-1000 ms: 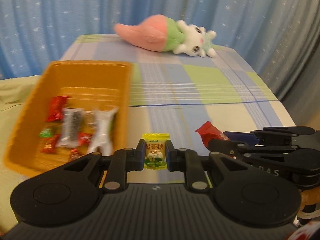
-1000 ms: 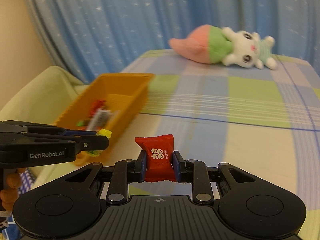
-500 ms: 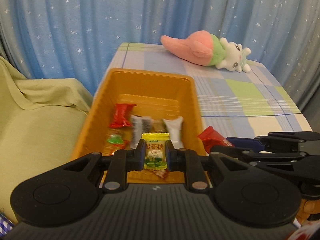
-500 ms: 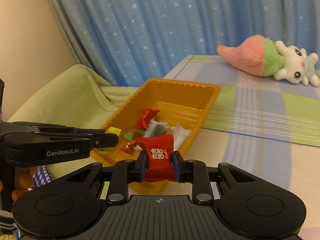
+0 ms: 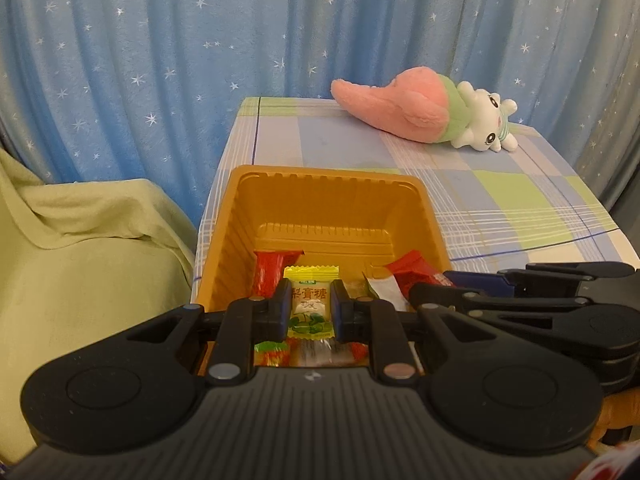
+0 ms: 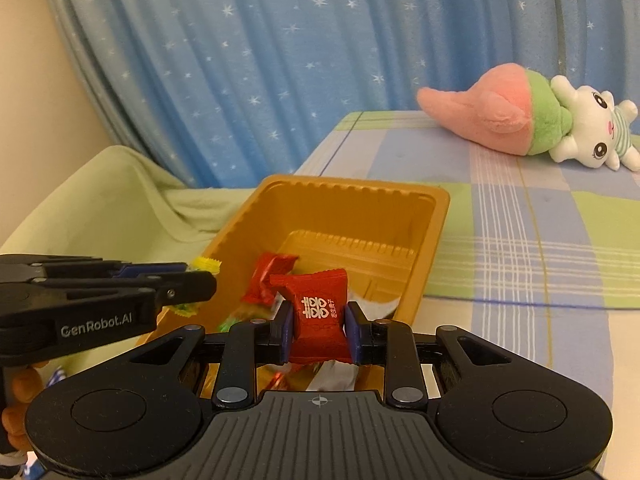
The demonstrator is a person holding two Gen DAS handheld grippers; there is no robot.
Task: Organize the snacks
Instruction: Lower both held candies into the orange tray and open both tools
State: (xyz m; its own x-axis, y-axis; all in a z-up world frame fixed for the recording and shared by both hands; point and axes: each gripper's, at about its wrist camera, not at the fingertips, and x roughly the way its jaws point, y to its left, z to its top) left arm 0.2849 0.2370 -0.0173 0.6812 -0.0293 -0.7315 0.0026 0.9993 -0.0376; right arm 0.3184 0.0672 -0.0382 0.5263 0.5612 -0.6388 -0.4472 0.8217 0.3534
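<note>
Two handheld grippers, each clamped on a wrapped candy, above an orange tray of snacks.

The left gripper [image 5: 310,309] pinches a yellow candy [image 5: 310,304] tightly; the right gripper [image 6: 319,328] grips a red candy [image 6: 318,316], jaws narrowly apart. Both hang over the orange tray [image 5: 328,200] (near table edge); the grippers hide much of the loose snacks [image 5: 276,270] inside.

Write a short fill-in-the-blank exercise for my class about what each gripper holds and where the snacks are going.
1. The left gripper is shut on a ______ candy with green leaves printed on it.
2. The right gripper is shut on a ______ candy.
3. Both candies hang above the ______ tray.
4. The plush toy lies on the checked ______.

Missing words: yellow; red; orange; tablecloth
</note>
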